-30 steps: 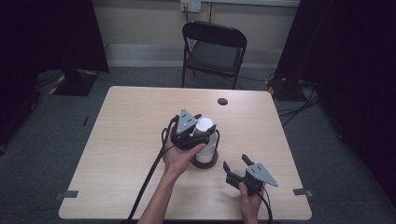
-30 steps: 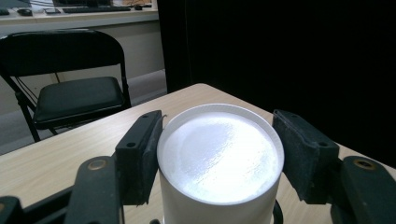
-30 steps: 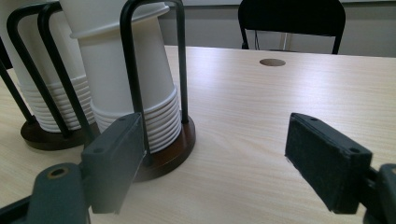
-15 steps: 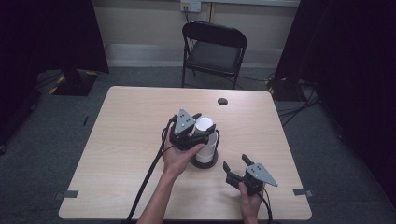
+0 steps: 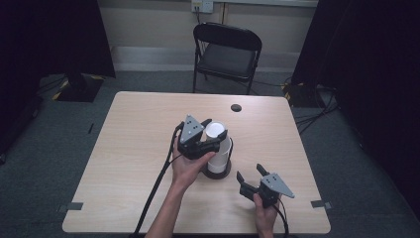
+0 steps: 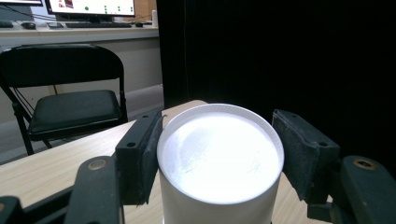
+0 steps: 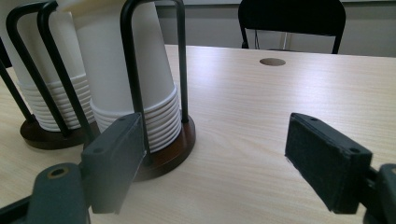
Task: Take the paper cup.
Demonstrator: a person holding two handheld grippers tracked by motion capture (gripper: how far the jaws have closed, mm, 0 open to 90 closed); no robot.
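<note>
Left to right across the table (image 5: pixel 129 148), a pale wood-grain laminate top: the left tool (image 5: pixel 214 135) stands at the upper end of an inverted stack of white paper cups (image 5: pixel 218 148), its black padded jaws closed against opposite sides of the topmost cup just below its flat round bottom, which faces up. In the left gripper view the pads (image 6: pixel 144 154) bear on the smooth matt wall of that cup (image 6: pixel 219 158). The stack is upright, its long axis vertical, and stands near the middle of the table in a cup holder (image 7: pixel 163 149) with a dark round wooden base and thin black wire hoops; the likely lift is therefore straight up along that axis. The left hand (image 5: pixel 190 166) is the nearer. To the right and nearer the person, the right tool (image 5: pixel 250 178) rests low over the table with jaws wide apart and empty, the stack lying ahead and to its left. Behind the table stands a black folding chair (image 5: pixel 227 52).
</note>
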